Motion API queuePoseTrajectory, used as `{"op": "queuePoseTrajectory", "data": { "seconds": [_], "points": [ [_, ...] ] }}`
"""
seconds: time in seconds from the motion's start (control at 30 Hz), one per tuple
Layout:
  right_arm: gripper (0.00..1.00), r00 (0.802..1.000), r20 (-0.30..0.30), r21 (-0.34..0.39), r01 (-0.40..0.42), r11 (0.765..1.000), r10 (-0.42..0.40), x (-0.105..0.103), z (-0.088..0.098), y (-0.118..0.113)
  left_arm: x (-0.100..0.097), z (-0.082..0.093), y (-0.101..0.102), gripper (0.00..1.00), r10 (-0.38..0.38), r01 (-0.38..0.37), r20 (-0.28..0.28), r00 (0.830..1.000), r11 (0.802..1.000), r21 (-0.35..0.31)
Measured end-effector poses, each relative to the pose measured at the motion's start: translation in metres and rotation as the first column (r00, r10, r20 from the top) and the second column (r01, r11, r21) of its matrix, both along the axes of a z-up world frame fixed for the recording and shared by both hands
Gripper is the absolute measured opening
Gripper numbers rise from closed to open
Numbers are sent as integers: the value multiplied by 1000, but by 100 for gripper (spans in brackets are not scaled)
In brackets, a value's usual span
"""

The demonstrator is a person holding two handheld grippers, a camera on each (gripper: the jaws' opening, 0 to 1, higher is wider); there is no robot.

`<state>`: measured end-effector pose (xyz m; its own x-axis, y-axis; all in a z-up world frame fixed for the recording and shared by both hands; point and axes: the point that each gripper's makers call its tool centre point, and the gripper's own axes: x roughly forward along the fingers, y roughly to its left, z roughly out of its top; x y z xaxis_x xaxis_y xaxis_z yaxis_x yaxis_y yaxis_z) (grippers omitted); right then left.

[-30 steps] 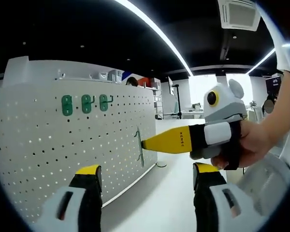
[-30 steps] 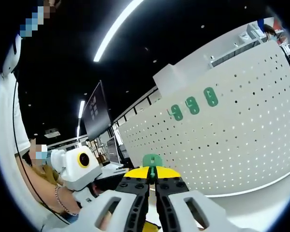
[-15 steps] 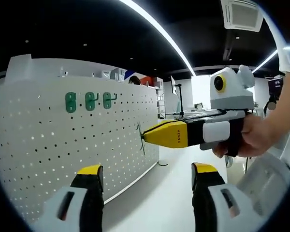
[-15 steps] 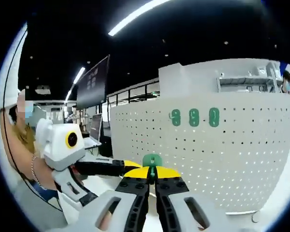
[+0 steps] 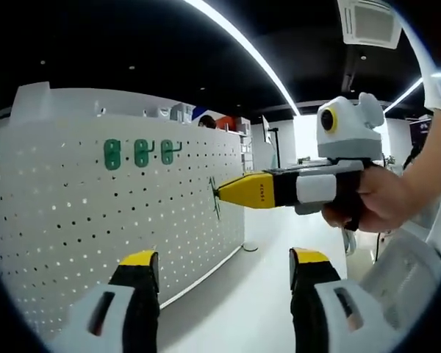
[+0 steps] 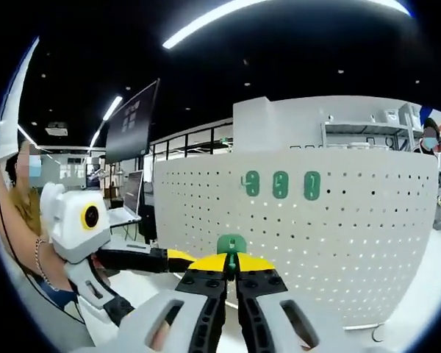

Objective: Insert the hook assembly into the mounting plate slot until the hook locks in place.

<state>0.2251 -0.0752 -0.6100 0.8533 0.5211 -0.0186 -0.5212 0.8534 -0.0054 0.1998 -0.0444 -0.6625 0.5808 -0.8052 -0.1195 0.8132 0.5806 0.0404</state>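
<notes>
Hook nipped in R gripper (image 6: 231, 266), just off pegboard (image 5: 73, 220).
Green hook (image 6: 231, 245) at R tips, jaws closed on it. L gripper (image 5: 220, 268) jaws apart, holding nil. 3 green hooks (image 6: 280, 184) mounted above.

**Mostly plastic, plus one painted pegboard**

The pegboard (image 5: 95, 220) looks like matt white painted sheet, smooth and evenly punched with holes. The three green hooks (image 5: 140, 153) mounted on it read as smooth plastic with a slight sheen, same as the green hook (image 6: 231, 244) pinched in the right tool (image 6: 231, 276). That tool's tips look like glossy yellow plastic over matt black, with a smooth white shell behind. The left tool (image 5: 220, 268) has the same finish. The white tabletop (image 5: 257, 294) is smooth, faintly glossy.
</notes>
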Motion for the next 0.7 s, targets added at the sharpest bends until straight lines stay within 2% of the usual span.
{"op": "queuePoseTrajectory", "data": {
  "seconds": [0.7],
  "points": [
    [0,991,25,53,132,990,-134,44,24,-52,-1,1,26,72,68,-68,-6,998,998,-10]
  ]
}}
